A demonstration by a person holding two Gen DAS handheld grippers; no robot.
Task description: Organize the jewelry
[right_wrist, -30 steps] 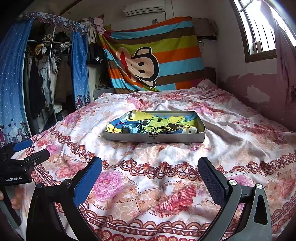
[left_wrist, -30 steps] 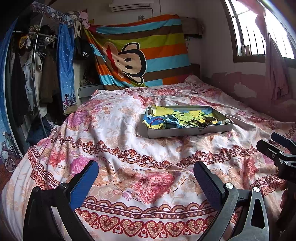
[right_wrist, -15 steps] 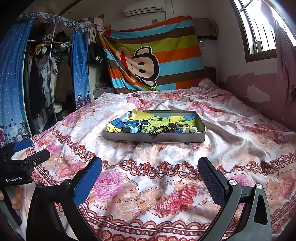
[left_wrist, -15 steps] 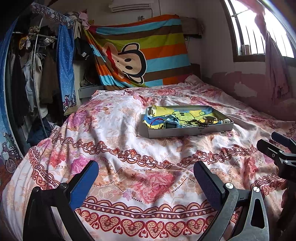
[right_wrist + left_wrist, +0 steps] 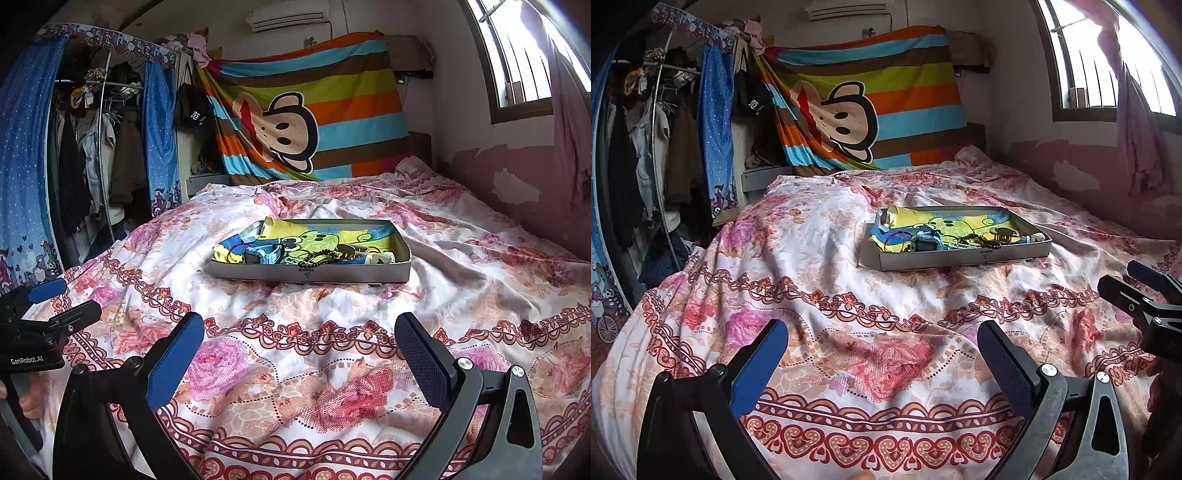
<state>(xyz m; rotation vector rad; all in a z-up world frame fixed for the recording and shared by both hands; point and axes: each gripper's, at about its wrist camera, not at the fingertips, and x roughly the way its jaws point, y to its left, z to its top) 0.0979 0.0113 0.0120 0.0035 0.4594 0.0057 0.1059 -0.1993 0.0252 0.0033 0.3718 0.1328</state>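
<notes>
A shallow grey box (image 5: 960, 260) (image 5: 258, 273) lies in the middle of the flowered bed, lined with a yellow and blue cartoon cloth. In it lie a dark beaded bracelet (image 5: 317, 258), a small blue watch (image 5: 923, 243), a red cord (image 5: 897, 234) and a brown piece (image 5: 1003, 232). My left gripper (image 5: 882, 354) is open and empty, low over the bed's near edge, well short of the box. My right gripper (image 5: 299, 350) is open and empty, likewise short of the box. Each gripper shows at the edge of the other's view.
The flowered bedspread (image 5: 812, 288) is rumpled around the box. A clothes rack with blue curtains (image 5: 37, 166) stands at the left. A striped monkey blanket (image 5: 306, 107) hangs at the headboard. A wall and window (image 5: 1108, 74) are at the right.
</notes>
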